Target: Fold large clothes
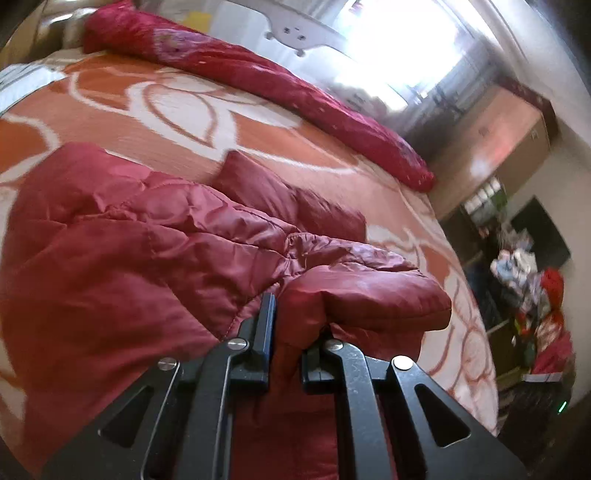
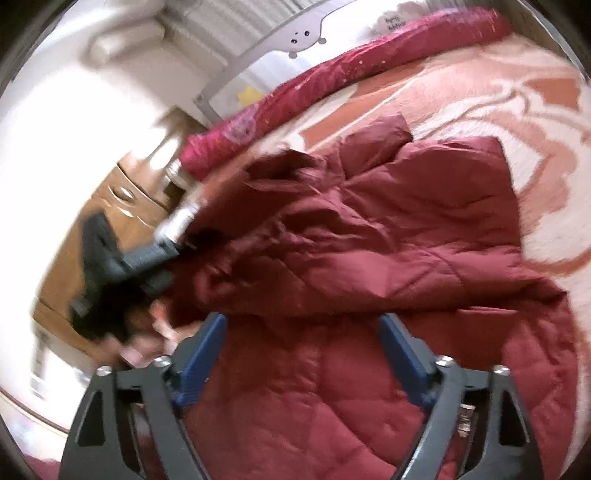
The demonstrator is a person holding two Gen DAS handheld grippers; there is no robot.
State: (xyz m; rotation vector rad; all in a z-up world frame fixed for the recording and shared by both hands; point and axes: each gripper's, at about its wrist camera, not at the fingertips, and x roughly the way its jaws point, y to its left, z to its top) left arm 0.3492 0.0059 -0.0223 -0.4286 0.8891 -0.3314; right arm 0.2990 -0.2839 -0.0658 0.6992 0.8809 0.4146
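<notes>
A dark red quilted puffer jacket (image 1: 122, 243) lies spread on a bed with an orange and white patterned cover (image 1: 155, 107). My left gripper (image 1: 295, 317) is shut on a bunched fold of the jacket, a puffy sleeve end (image 1: 373, 295) bulging over its right finger. In the right wrist view the same jacket (image 2: 388, 229) fills the middle. My right gripper (image 2: 301, 325) stands open just above the jacket, its blue pads (image 2: 208, 343) wide apart with nothing pressed between them. The left gripper (image 2: 110, 269) shows blurred at the jacket's left edge, gripping it.
A rolled crimson quilt (image 1: 280, 88) lies along the bed's far side. A white bed rail (image 1: 303, 33) stands behind it. A wooden cabinet (image 2: 92, 221) is beside the bed. Piled clothes and clutter (image 1: 532, 295) sit on the floor past the bed's right edge.
</notes>
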